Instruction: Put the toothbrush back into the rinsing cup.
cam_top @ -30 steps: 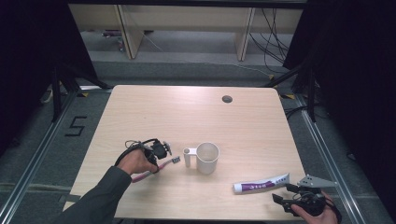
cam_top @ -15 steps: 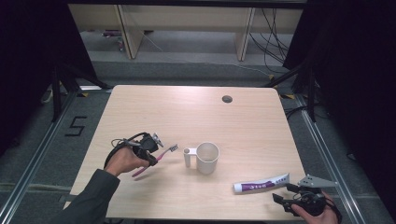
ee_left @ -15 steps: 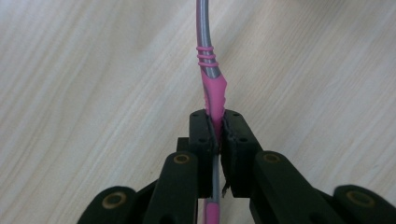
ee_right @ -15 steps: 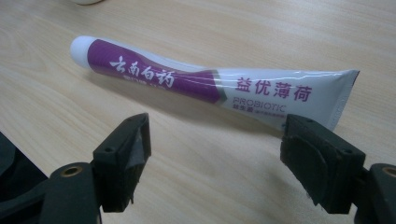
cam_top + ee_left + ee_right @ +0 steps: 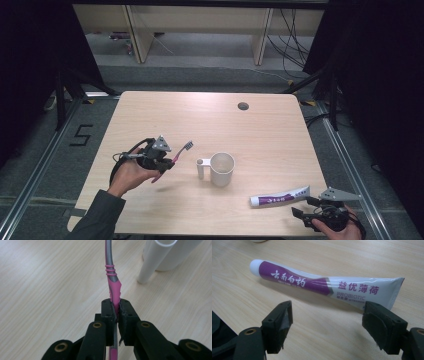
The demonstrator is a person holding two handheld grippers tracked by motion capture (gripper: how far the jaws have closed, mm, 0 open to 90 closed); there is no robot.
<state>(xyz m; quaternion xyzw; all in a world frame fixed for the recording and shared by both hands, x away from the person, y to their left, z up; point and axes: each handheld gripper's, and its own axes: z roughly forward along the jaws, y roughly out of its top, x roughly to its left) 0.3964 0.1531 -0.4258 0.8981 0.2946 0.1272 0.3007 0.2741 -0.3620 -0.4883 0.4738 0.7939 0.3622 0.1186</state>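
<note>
My left gripper [image 5: 167, 162] is shut on the pink and grey toothbrush [image 5: 181, 152], held above the table with its head pointing toward the white mug [image 5: 221, 169]. In the left gripper view the jaws pinch the pink handle [image 5: 114, 291], and the mug's handle [image 5: 152, 261] rises just beyond. A purple and white toothpaste tube [image 5: 280, 197] lies flat at the front right. My right gripper [image 5: 306, 207] stands open just short of it; in the right gripper view the tube [image 5: 324, 285] lies crosswise beyond the spread jaws, untouched.
A small dark round hole [image 5: 243, 106] sits in the wooden tabletop [image 5: 200, 115] near its far edge. Black curtains and wooden shelving stand behind the table. A metal frame runs along both sides.
My left hand has lifted the toothbrush off the table and tilted its head upward. The right gripper has kept still beside the tube.
</note>
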